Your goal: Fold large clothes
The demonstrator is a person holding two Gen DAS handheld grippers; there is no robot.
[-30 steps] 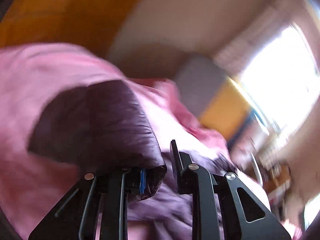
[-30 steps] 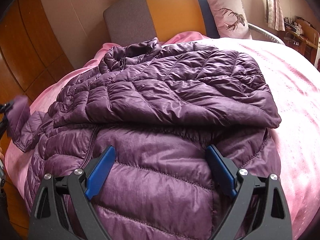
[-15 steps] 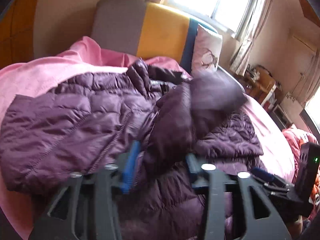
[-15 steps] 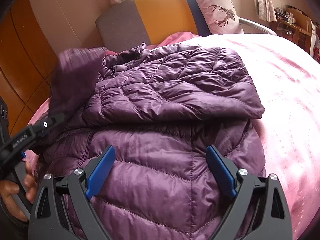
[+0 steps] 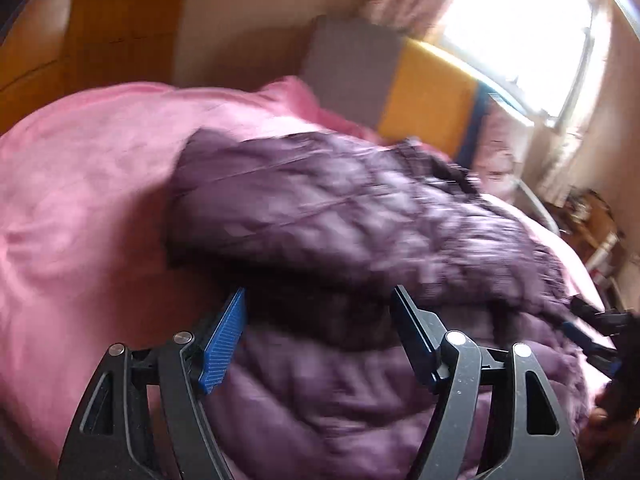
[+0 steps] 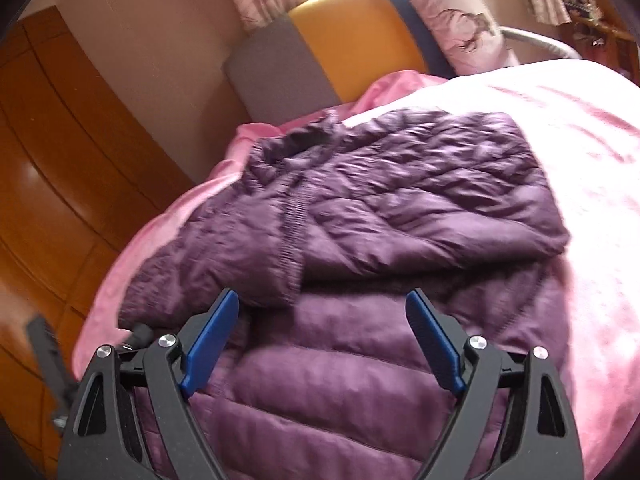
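Both cameras ride just behind their own tongs and look forward and downward along them. The left wrist view, blurred, hangs close over the purple jacket (image 5: pixel 360 220), facing the headboard (image 5: pixel 424 104) and window beyond its left gripper (image 5: pixel 320 320). The right wrist view faces the same headboard past its right gripper (image 6: pixel 324 320). Both share the jacket, the pink bedspread (image 6: pixel 580 160) and the headboard.

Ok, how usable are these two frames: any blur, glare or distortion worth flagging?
Left wrist view: heavy motion blur smears the purple jacket, and the window is blown out white. Right wrist view: milder blur, quilting on the jacket still readable, sunlight washing out the pink bedspread. Both show fisheye bending and dark corners.
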